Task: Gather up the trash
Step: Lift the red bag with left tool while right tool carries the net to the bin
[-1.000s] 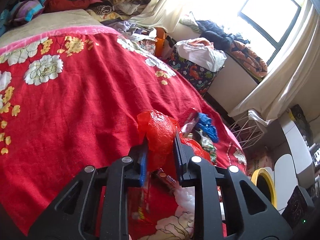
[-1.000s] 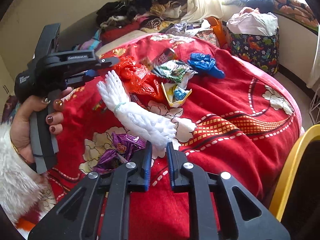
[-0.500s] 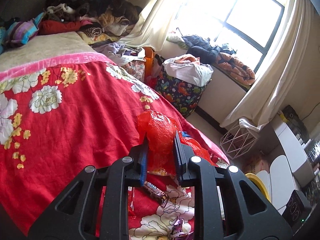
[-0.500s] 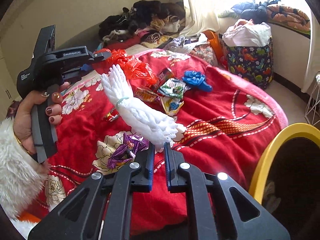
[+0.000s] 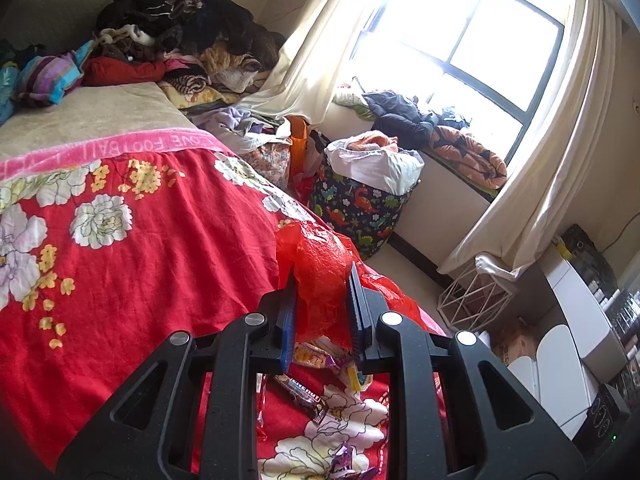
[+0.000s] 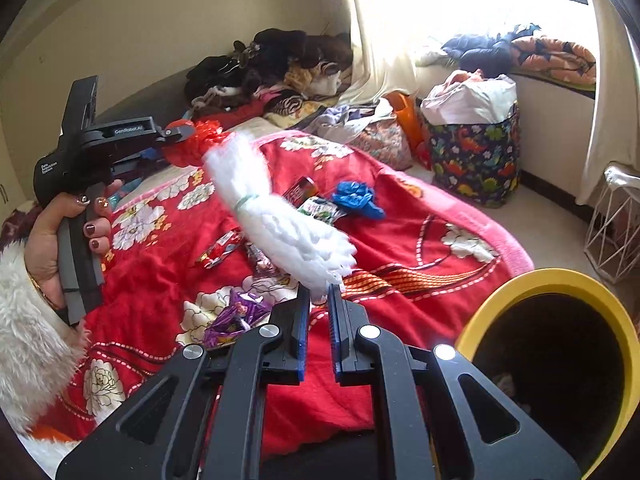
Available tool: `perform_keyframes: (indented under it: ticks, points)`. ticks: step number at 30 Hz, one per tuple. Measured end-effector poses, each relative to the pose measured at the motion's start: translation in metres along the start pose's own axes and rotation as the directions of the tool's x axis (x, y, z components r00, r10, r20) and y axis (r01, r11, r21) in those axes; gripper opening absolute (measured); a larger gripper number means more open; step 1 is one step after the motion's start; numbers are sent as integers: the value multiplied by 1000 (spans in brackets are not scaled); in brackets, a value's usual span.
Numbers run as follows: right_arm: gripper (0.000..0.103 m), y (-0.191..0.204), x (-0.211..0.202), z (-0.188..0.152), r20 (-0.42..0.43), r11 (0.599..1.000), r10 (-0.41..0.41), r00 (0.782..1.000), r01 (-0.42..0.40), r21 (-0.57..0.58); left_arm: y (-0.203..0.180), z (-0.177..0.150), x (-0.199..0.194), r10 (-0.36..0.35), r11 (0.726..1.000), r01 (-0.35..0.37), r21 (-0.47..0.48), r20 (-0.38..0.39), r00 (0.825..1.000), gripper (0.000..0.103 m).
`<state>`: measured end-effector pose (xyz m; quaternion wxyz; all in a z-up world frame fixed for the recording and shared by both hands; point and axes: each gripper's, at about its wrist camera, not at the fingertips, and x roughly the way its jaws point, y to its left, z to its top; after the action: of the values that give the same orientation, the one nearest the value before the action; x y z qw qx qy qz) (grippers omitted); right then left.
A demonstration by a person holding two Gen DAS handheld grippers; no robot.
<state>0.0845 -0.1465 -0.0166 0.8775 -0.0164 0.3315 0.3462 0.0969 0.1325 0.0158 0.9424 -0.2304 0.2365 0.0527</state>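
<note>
Both loads have risen off the red bedspread (image 6: 400,320) and swung toward the yellow-rimmed bin (image 6: 560,280). The left gripper (image 5: 322,280) is clamped on a crumpled red plastic bag (image 5: 320,264); the right gripper (image 6: 319,292), nearly closed, pinches only the end of a white foam sleeve (image 6: 280,216). That long sleeve could lever loose short of the bin — and the flimsy bag may slip or tear, leaving the wrappers (image 6: 316,204) waiting on the bed.

Strong daylight enters through large dark-framed window (image 5: 472,36), panes blown out to pure white. Cream curtain (image 5: 304,68) glows. Glare washes top right of right wrist view. Red floral bedspread (image 5: 132,248) evenly lit, shadows soft. Long white fluffy bundle (image 6: 280,220) slightly blurred. Fisheye bends edges; corners dark.
</note>
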Motion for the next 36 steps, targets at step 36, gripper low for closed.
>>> perform_keyframes:
  ticks: [36]
  points:
    - [9, -65, -52, -18, 62, 971, -194, 979, 182, 153, -84, -26, -2, -143, 975, 150, 166, -58, 988, 16]
